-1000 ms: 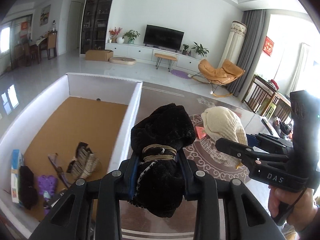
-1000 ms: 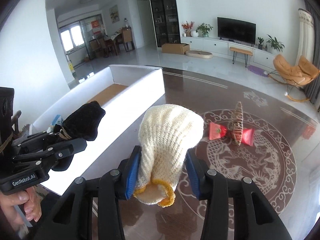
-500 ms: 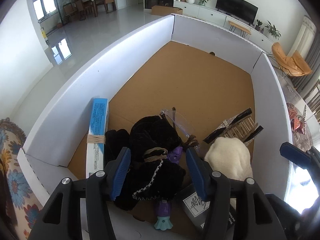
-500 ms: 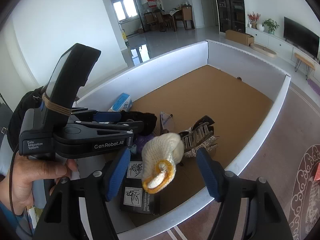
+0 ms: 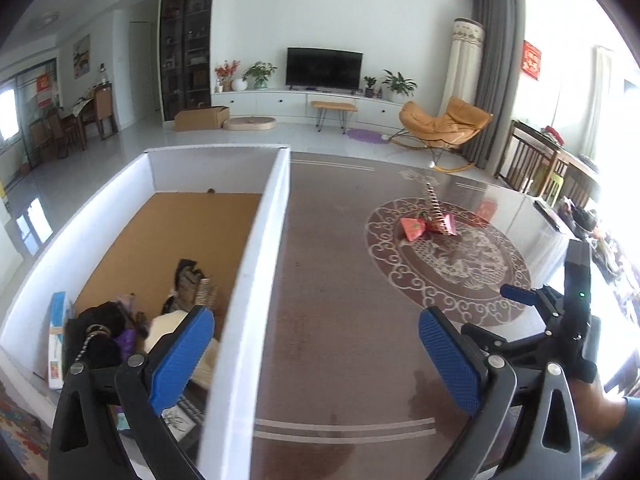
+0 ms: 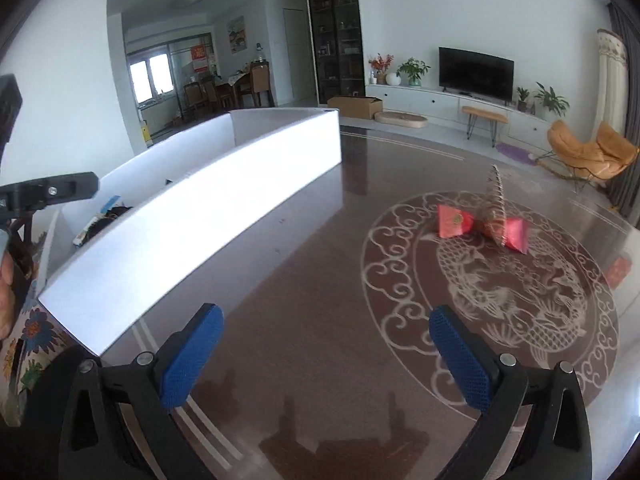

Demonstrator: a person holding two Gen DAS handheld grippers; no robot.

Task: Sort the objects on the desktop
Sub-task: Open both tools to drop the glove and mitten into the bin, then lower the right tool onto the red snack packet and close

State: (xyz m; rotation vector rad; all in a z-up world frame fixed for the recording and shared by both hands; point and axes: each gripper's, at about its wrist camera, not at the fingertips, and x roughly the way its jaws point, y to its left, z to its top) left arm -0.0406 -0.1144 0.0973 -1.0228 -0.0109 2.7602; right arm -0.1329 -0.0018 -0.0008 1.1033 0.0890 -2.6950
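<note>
A white box with a brown floor stands on the left of the dark table. In it lie a black rolled cloth, a cream knitted roll, a purple item, a hair claw and a blue carton. On the table's round pattern lie two red packets and a gold hair clip; they also show in the left wrist view. My left gripper is open and empty over the box's right wall. My right gripper is open and empty over the table.
The right gripper's body shows at the right of the left wrist view. The left gripper's finger shows at the left of the right wrist view. The table's far edge lies beyond the pattern.
Both grippers let go of their rolls inside the box, then opened wide and drew back out toward the table. The black and cream rolls now lie in the box.
</note>
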